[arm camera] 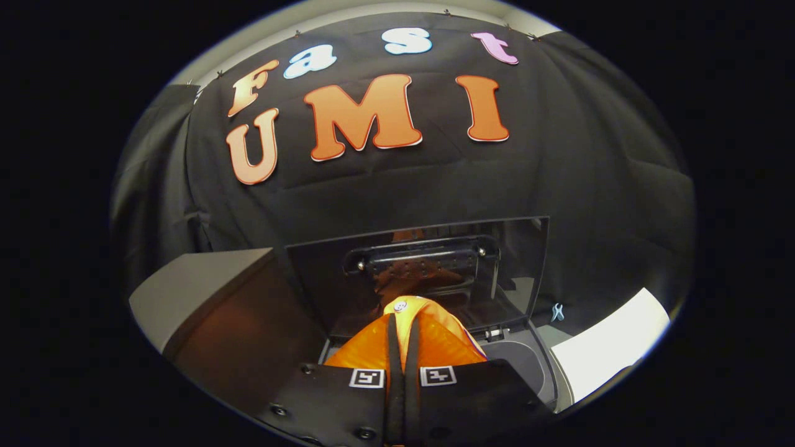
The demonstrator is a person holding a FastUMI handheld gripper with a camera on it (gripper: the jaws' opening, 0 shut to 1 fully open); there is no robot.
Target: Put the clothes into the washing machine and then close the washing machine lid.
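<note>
- Gripper view: gripper (402,329) fingers pressed together, pinching orange clothes (435,338).
- Clothes hang over the open washer (525,360), just ahead of its raised lid (515,248).
- Left: drop clothes in, close lid.

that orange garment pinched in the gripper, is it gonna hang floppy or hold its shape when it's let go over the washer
The orange garment is probably floppy: it folds and bunches around the closed gripper. Its glossy sheen suggests a thin, light, possibly slippery fabric. Released, it would likely drop limply toward the washing machine, whose lid stands open.
</note>
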